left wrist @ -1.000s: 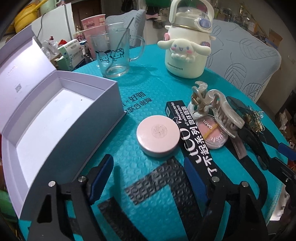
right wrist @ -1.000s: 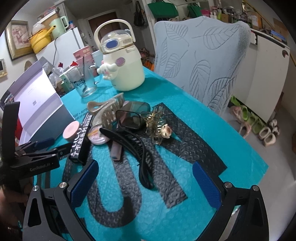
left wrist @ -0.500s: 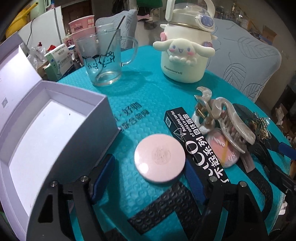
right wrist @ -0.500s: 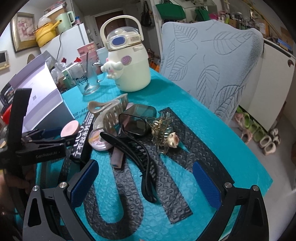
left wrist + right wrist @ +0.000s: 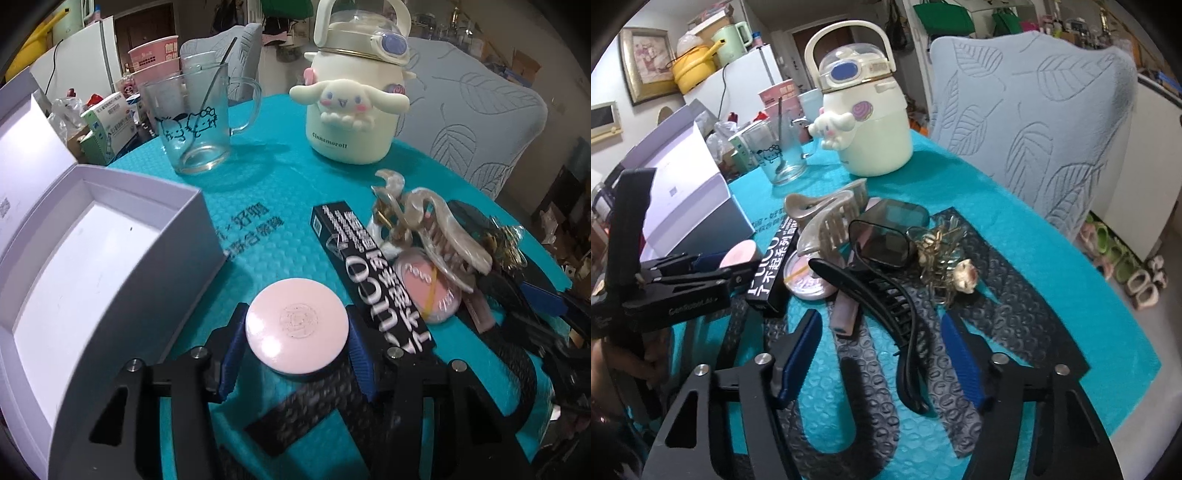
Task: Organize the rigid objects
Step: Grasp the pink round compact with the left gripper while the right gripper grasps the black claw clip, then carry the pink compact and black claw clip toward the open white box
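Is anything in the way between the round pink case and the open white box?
Nothing visible is. The left gripper is closing its jaws around the pink case, and only bare teal mat lies between the case and the open white box. The black carton sits on the case's other side.

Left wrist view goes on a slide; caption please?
Left gripper closing around a round pink compact beside the open white box.

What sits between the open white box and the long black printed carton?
The round pink compact on the teal mat, seen in the left wrist view; the left gripper is closing around it.
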Tool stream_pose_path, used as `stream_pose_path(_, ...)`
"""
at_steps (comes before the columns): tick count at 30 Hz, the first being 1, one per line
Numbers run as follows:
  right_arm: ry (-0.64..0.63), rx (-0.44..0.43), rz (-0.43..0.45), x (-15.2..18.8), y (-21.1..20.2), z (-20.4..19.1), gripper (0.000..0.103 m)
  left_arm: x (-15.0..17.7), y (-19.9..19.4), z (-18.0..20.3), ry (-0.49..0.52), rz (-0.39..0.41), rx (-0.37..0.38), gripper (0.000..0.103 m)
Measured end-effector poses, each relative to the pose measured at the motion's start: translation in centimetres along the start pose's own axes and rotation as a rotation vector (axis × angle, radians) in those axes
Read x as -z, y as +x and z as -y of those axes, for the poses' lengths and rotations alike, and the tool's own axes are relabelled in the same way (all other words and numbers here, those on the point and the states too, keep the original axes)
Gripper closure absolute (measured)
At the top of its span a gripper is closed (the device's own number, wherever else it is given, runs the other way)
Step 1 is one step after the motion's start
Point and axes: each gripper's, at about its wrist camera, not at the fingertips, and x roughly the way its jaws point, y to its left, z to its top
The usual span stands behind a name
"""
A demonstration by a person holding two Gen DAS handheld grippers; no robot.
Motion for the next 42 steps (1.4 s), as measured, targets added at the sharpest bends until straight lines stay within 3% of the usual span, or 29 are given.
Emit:
stream_pose_path(1, 0.007, 0.001, 0.003, 0.1, 0.1, 0.1, 0.050, 0.4, -0.2, 0.0, -0.004, -0.002, 0.001, 0.053)
stream_pose_path(5, 0.012, 0.036, 0.011, 0.3, 0.0, 0.0, 0.082, 1.4, -1.1, -0.2, -0.020, -0.005, -0.014, 0.053)
stream_pose_path(8, 0.020, 0.029, 0.021, 0.7, -0.5, 0.0, 0.085, 2.4, -1.9, -0.1, -0.034, -0.002, -0.029, 0.053)
stream_pose_path(29, -0.093, -0.013, 0.003, 5.4, -3.5, -4.0, 0.084, 9.3, -6.8, -1.7, -0.116, 0.004, -0.044, 0.053)
stream_pose_path(32, -0.097, -0.032, -0.015, 5.2, -3.1, -4.3, 0.054, 9.5, -6.9, -1.9, -0.118, 0.010, -0.042, 0.053)
stream_pose_path(33, -0.096, -0.039, -0.015, 5.1, -2.9, -4.4, 0.053, 9.5, -6.9, -1.9, -0.117, 0.010, -0.042, 0.053)
stream_pose_path(40, -0.131, -0.031, -0.019, 4.4, -2.0, -4.9, 0.053, 9.5, -6.9, -1.7, -0.097, 0.017, -0.051, 0.053)
stream_pose_path(41, -0.138, -0.023, -0.016, 4.3, -1.9, -5.1, 0.061, 9.6, -6.9, -1.7, -0.098, 0.017, -0.050, 0.053)
stream_pose_path(42, -0.142, -0.014, -0.016, 4.3, -1.8, -5.1, 0.077, 9.6, -6.9, -1.7, -0.100, 0.017, -0.049, 0.053)
